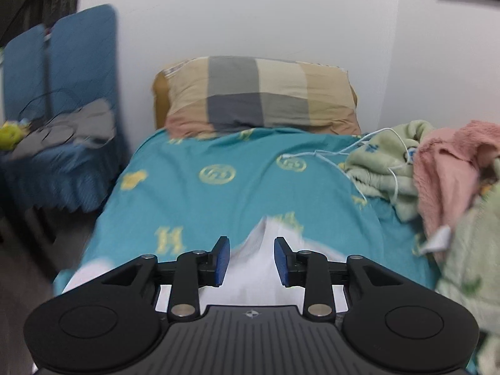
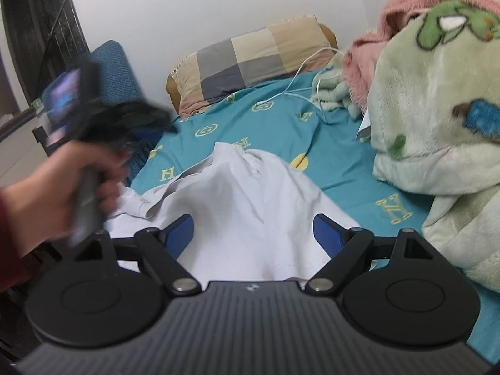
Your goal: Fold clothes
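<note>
White garment (image 2: 247,206) (rumpled) on teal bedsheet (image 2: 281,125); both grippers empty.

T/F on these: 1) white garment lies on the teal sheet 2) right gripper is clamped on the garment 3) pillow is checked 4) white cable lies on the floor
1) True: the white garment lies on the teal sheet.
2) False: the right gripper stands wide open, gripping nothing.
3) True: the pillow has beige and grey checks.
4) False: the white cable lies on the bed, near the green blanket.
</note>
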A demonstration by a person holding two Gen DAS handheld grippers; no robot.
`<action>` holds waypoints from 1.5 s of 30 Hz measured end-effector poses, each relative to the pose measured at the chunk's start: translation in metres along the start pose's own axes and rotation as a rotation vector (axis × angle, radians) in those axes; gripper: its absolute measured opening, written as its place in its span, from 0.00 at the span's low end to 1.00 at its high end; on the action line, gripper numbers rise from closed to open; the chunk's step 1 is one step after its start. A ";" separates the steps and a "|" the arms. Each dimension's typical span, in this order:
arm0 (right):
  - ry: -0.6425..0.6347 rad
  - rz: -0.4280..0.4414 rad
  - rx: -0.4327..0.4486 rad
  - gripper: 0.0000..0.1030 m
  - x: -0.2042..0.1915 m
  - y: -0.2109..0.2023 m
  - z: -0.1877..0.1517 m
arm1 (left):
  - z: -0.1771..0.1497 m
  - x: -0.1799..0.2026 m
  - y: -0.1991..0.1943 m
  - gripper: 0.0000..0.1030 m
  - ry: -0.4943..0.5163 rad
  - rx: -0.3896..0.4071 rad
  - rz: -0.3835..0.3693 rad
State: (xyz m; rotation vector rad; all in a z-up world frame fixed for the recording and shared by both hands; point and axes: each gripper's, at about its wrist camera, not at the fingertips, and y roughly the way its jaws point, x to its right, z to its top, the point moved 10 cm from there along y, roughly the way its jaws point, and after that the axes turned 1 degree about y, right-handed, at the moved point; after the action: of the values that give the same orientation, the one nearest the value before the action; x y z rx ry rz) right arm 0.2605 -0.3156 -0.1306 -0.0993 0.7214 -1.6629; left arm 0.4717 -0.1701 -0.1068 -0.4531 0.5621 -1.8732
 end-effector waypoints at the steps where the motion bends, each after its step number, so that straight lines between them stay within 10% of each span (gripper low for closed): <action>1: -0.008 -0.001 0.001 0.82 -0.001 -0.001 0.000 | -0.010 -0.009 -0.018 0.34 -0.016 -0.003 0.005; 13: -0.133 0.019 0.028 0.82 -0.027 -0.025 -0.005 | -0.141 -0.064 -0.188 0.47 -0.059 0.035 0.136; 23: -0.152 0.037 0.030 0.83 -0.037 -0.028 -0.009 | -0.170 -0.081 -0.208 0.58 -0.106 0.085 0.156; 29: -0.116 0.022 0.011 0.83 -0.033 -0.023 -0.008 | -0.135 -0.089 -0.144 0.64 -0.133 0.045 0.115; 37: 0.029 0.018 -0.052 0.83 -0.017 -0.011 -0.008 | -0.076 -0.109 0.004 0.65 -0.522 -0.110 -0.004; 39: 0.078 0.025 -0.091 0.83 -0.013 -0.005 -0.015 | -0.071 -0.107 0.036 0.57 -0.579 -0.152 -0.022; 41: 0.107 0.028 -0.113 0.83 -0.012 0.005 -0.020 | -0.059 -0.108 0.059 0.17 -0.589 -0.149 -0.010; 45: 0.098 0.025 -0.125 0.83 -0.016 0.025 -0.027 | -0.023 -0.123 0.097 0.10 -0.590 -0.089 0.058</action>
State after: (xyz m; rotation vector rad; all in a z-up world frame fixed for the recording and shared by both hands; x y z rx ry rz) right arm 0.2738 -0.2917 -0.1598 -0.0970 0.8975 -1.6066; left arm 0.5752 -0.0818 -0.1872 -0.9924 0.2541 -1.5582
